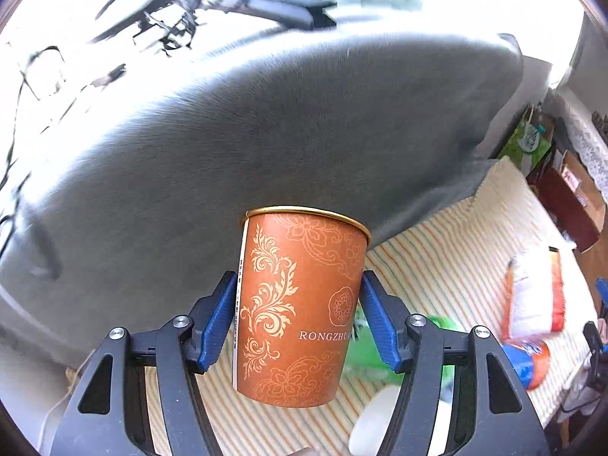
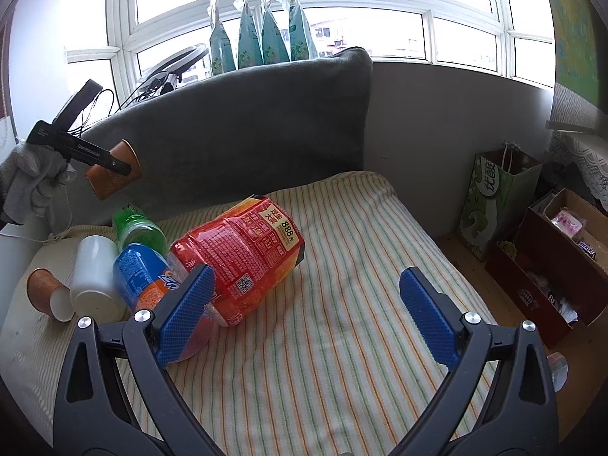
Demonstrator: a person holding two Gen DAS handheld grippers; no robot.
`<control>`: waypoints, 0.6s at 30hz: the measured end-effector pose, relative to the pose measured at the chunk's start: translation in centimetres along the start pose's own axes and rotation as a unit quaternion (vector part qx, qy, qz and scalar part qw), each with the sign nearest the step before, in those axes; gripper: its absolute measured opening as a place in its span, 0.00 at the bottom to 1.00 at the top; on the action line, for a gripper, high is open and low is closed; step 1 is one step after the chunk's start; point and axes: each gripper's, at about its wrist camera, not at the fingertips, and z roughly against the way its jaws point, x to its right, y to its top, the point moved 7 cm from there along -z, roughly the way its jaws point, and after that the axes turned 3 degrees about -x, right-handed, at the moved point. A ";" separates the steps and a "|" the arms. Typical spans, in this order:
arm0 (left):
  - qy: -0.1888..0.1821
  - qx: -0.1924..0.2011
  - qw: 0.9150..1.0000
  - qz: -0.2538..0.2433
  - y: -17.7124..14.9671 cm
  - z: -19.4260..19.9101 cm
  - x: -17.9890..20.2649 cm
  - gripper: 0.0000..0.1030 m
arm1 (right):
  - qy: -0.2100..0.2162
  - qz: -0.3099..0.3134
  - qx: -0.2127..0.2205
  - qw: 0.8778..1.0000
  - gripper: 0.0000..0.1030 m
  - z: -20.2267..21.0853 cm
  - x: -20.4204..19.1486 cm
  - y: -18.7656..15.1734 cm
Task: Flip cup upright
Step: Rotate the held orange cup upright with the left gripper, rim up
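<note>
Orange-brown paper with pale scrollwork, flower outlines and the letters "RONGZHU" fills the near part of our left wrist view: this is the cup (image 1: 300, 307), and our left claw (image 1: 298, 323) is clenched on its sides, one blue pad (image 1: 217, 325) pressed to each wall. From this camera the gold rim points up and away from us, the narrower base toward us, a white seam strip running down its left edge. In the right wrist view the same cup (image 2: 114, 173) hangs in the air at the far left, lying on its side with its mouth tilted toward the grey backrest (image 2: 243, 129), well above the striped cushion (image 2: 334, 342). Our right claw (image 2: 306, 317) is released, its blue fingers (image 2: 427, 315) spread wide over the cushion with nothing between them. Just past its left finger lies a blue and orange soda can (image 2: 144, 277), touching a red snack bag (image 2: 243, 254) on one side and a white cup (image 2: 95, 277) on the other. A second brown paper cup (image 2: 47, 292) lies on its side at the cushion's left edge, beside the white one. A green bottle (image 2: 136, 228) rests behind the can. Further off, to the right of the cushion, a green paper bag (image 2: 490, 201) stands on the floor near open cardboard boxes (image 2: 558, 262). Farthest away, four teal pouches (image 2: 262, 38) stand on the windowsill.
</note>
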 end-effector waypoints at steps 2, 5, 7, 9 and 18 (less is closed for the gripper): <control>-0.005 0.008 1.000 0.007 -0.7 1.4 -0.4 0.62 | 0.001 0.001 0.005 1.000 0.97 0.5 -0.2 0.1; -0.013 0.018 1.000 0.011 -2.4 3.8 -0.9 0.62 | 0.002 0.005 0.011 1.000 0.97 1.2 -0.5 0.1; -0.016 0.023 1.000 0.011 -3.6 5.4 -0.9 0.62 | 0.004 0.006 0.014 1.000 0.97 1.8 -0.8 0.1; -0.019 0.026 0.999 0.011 -5.1 6.8 -0.8 0.62 | 0.006 0.009 0.018 1.000 0.97 2.4 -1.0 0.0; -0.045 0.031 0.998 0.006 -10.2 9.2 4.6 0.62 | 0.013 0.018 0.030 0.999 0.97 5.1 -1.9 -1.0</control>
